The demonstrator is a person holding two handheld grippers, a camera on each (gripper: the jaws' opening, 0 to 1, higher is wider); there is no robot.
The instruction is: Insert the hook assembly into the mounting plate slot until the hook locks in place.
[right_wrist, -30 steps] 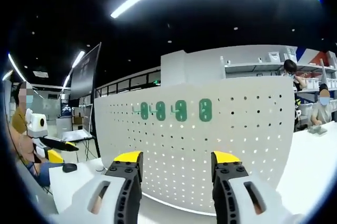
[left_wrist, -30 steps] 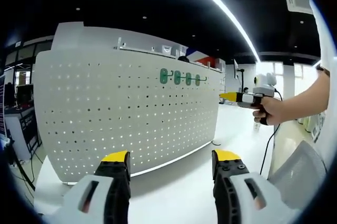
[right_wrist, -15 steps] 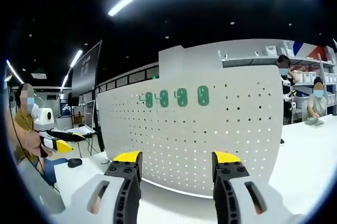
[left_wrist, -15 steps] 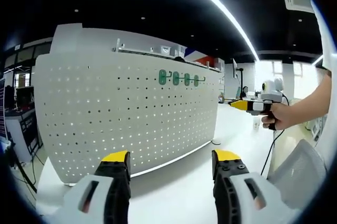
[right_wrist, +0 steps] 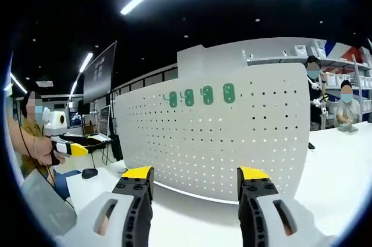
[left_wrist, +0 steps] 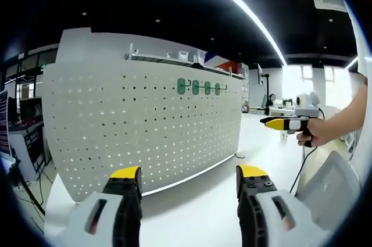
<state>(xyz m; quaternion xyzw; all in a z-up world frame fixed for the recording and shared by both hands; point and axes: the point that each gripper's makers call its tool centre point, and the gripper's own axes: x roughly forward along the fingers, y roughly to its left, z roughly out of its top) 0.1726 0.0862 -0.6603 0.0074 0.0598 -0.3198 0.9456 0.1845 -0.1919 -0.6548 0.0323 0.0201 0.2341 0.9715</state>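
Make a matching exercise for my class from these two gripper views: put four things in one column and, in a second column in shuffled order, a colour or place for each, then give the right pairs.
Things
1. hooks
2. pegboard
3. left gripper jaw tips
4. computer mouse

Colour or place
A. white, full of small holes, standing upright on the table
B. yellow
C. green, in a row near the board's top edge
D. dark, lying on the table off the board's side, in the right gripper view

Pairs: 1-C, 2-A, 3-B, 4-D
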